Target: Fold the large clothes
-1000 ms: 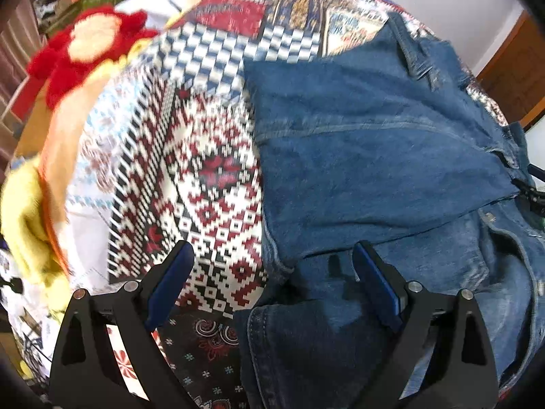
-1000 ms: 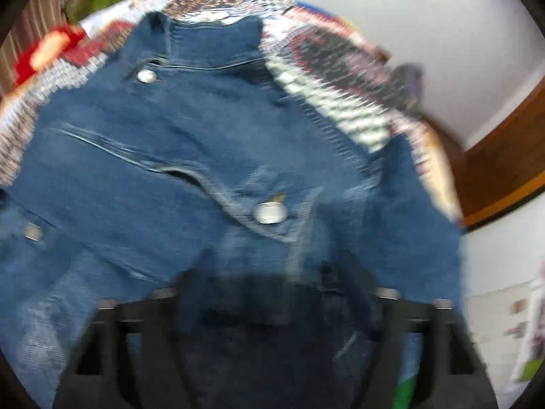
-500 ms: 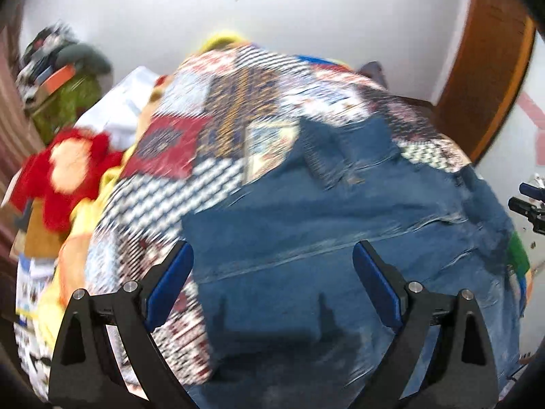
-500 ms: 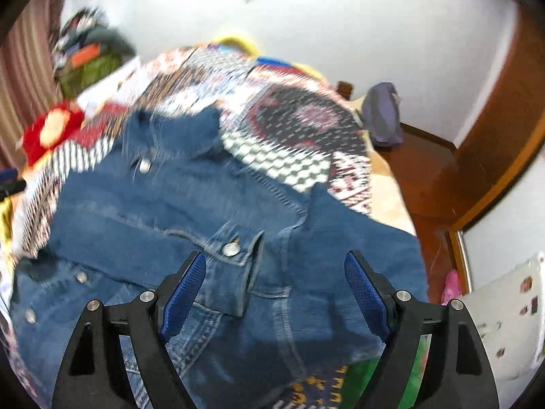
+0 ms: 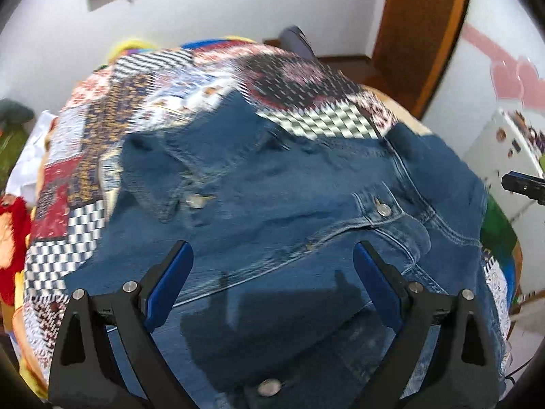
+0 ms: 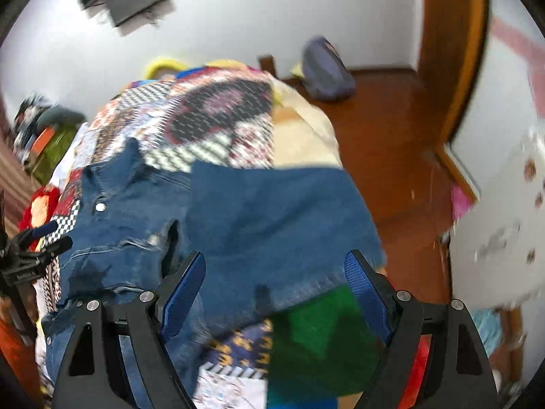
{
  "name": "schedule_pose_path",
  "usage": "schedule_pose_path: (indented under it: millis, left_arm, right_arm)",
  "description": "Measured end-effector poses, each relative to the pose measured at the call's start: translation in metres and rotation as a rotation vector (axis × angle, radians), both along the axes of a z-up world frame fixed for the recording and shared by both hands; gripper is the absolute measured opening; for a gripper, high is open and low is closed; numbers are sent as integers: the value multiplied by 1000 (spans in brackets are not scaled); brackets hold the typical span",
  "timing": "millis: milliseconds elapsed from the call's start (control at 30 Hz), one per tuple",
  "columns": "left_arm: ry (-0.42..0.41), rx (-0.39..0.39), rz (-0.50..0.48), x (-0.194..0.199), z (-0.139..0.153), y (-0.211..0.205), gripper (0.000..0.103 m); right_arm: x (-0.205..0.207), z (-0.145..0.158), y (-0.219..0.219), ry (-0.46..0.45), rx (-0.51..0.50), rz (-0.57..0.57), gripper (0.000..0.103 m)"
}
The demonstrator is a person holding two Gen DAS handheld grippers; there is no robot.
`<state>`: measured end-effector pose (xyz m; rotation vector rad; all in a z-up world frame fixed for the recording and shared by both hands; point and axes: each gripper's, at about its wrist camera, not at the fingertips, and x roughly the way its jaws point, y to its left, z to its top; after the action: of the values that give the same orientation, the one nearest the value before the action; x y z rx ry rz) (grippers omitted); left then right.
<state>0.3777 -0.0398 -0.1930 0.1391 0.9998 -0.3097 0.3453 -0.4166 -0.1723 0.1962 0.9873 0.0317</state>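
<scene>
Lying spread on the patchwork bedspread (image 5: 190,78), the denim jacket (image 5: 272,204) has its collar toward the far wall, metal buttons visible down the front. Left gripper (image 5: 272,272) above the jacket's lower front, jaws wide apart, nothing between the blue pads. Right gripper (image 6: 274,283) over the jacket's right edge near the bed corner, jaws likewise spread and empty. Red plush toy (image 5: 12,235) at the bed's left side. Both views motion-blurred.
</scene>
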Motion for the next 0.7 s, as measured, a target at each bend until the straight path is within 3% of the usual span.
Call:
schedule_pose_path:
  millis: [133,233,333,567,700]
  left_arm:
    - [90,0,-23,11,-24,-16,95]
    - [156,9,-24,20,-41,-24,95]
    - [202,4,-28,27,-53,-29,95]
    - [243,8,-25,37,-69,-39,95]
    - [237,7,-30,40,-70,-43,95]
  right_arm:
    - [-4,-32,-32,79,106,-97,82]
    - [-6,-53,-52,122,242,-151,82]
    - [-2,-66,-68,121,339,-190,82]
    - [28,-83,-84,127,438,-224,84]
    - [43,-96,-84,134,438,-255,82]
